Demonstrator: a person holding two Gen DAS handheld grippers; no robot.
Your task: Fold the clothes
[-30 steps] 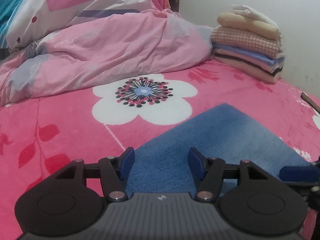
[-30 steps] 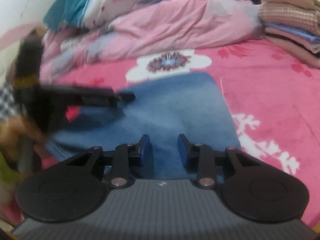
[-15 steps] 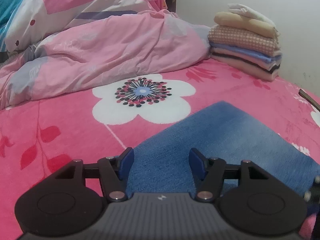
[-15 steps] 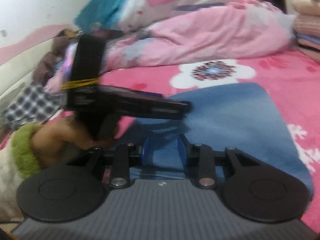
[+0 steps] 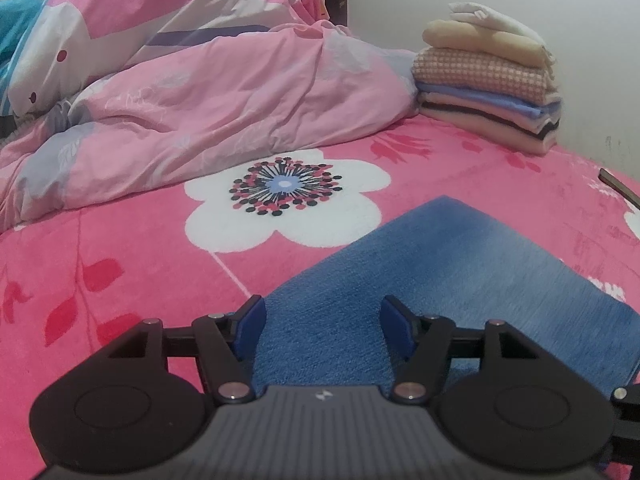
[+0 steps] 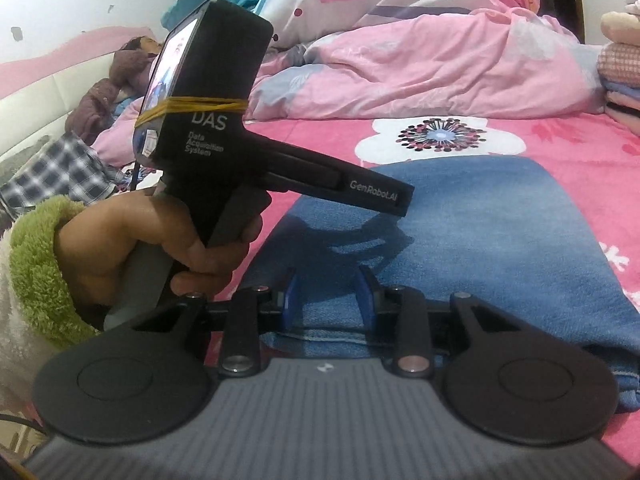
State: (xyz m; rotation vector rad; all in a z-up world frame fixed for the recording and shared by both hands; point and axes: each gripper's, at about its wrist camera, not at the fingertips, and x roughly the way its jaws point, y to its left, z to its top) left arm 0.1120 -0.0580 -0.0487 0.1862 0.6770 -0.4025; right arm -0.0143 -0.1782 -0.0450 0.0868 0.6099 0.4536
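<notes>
Left gripper (image 5: 322, 326): blue-padded fingers (image 5: 251, 330) apart and opening; the cloth shows between them, neither pad pressing on it.
Right gripper (image 6: 326, 300): blue pads (image 6: 289, 300) set close but apart, with nothing clamped; a hemmed edge of the cloth lies just beyond the tips.
Task cloth: folded blue denim garment (image 5: 452, 280), flat on the bed, under and ahead of both grippers.
Left hand (image 6: 132, 248): wrapped round the black gripper handle, in a fluffy green cuff (image 6: 36, 264), seen from the right wrist camera.
Bed cover: pink fleece blanket with a big white flower print (image 5: 120, 240), under the denim.
Further back: rumpled pale pink quilt (image 5: 224, 112), touching the blanket's far side.
Corner: stack of folded clothes (image 5: 488, 84), beside the quilt against the white wall (image 5: 560, 0).
</notes>
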